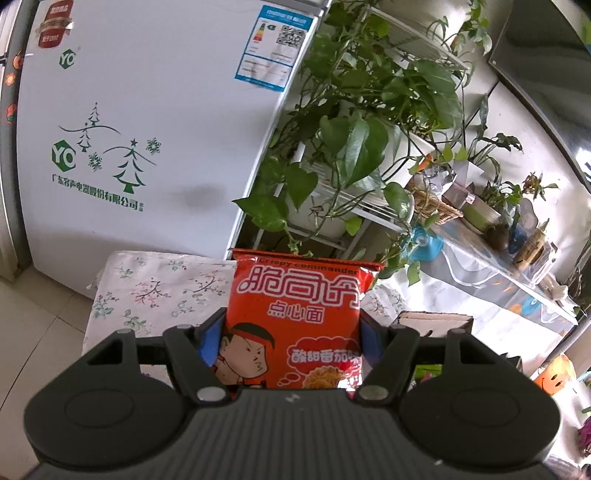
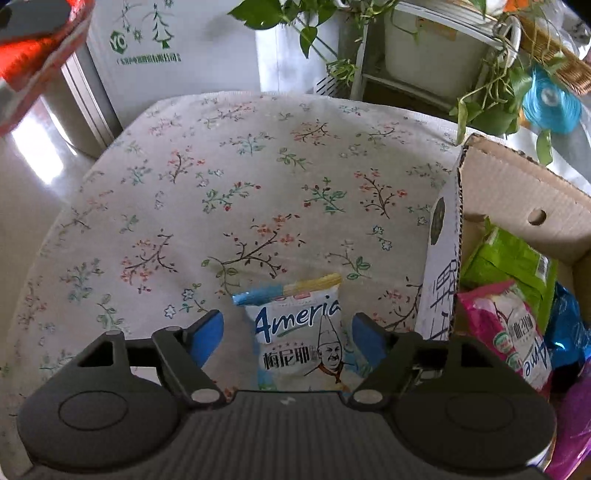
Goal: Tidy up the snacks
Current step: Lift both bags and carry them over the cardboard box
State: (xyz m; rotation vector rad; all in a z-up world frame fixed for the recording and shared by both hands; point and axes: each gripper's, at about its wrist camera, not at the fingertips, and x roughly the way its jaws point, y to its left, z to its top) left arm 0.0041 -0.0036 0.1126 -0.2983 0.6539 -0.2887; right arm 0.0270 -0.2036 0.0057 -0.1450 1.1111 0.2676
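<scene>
We've got L claw [image 1: 291, 332] pinching red pack [image 1: 295, 317], R claw [image 2: 287, 332] spread round white pack [image 2: 301, 332]; off-centre squeeze may squirt it away.

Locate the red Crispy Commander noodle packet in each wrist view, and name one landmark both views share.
Left wrist view: the red noodle packet stands upright at lower centre, clamped in the left gripper.
Right wrist view: only a blurred red patch at the top left corner, likely the same packet.
Shared landmark: the white fridge with green tree decals, behind the floral tablecloth.
</scene>
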